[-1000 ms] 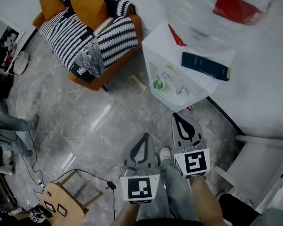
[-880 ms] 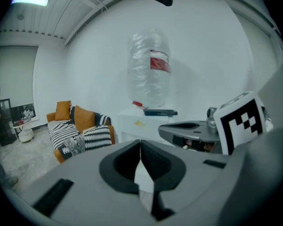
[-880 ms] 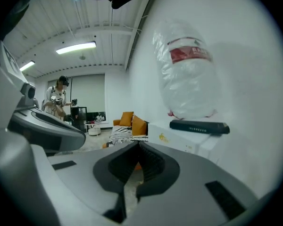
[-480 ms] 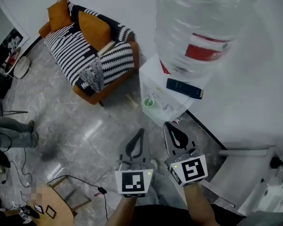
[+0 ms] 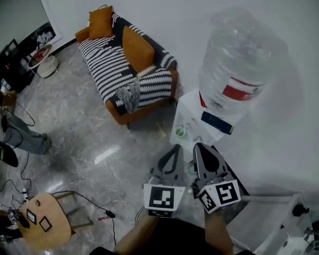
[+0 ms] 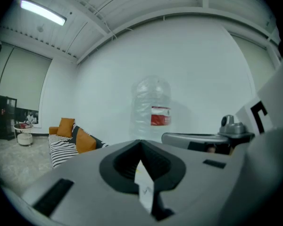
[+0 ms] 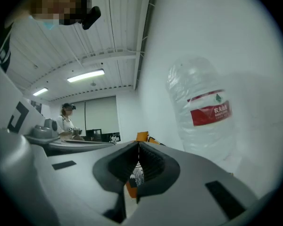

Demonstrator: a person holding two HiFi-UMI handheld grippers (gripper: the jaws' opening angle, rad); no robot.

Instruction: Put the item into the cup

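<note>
A small green cup (image 5: 181,133) stands on the near left part of a white side table (image 5: 190,109), with a few small items beside it that are too small to tell apart. A dark blue box (image 5: 217,122) lies on the same table. My left gripper (image 5: 177,149) and right gripper (image 5: 198,146) are held side by side, tips at the table's near edge just short of the cup. Both are shut with nothing in them. In the left gripper view (image 6: 140,143) and the right gripper view (image 7: 138,145) the jaws meet at the tips.
A big clear water bottle (image 5: 239,62) with a red label stands by the table's far right. A striped sofa (image 5: 122,70) with orange cushions is to the left. A wooden stool (image 5: 42,224), a floor cable (image 5: 90,201) and a white frame (image 5: 271,217) are nearby.
The head view has swung, so the table and bottle now sit closer to the grippers. Both grippers have drawn together and reached the table's near edge. Both stay shut.
</note>
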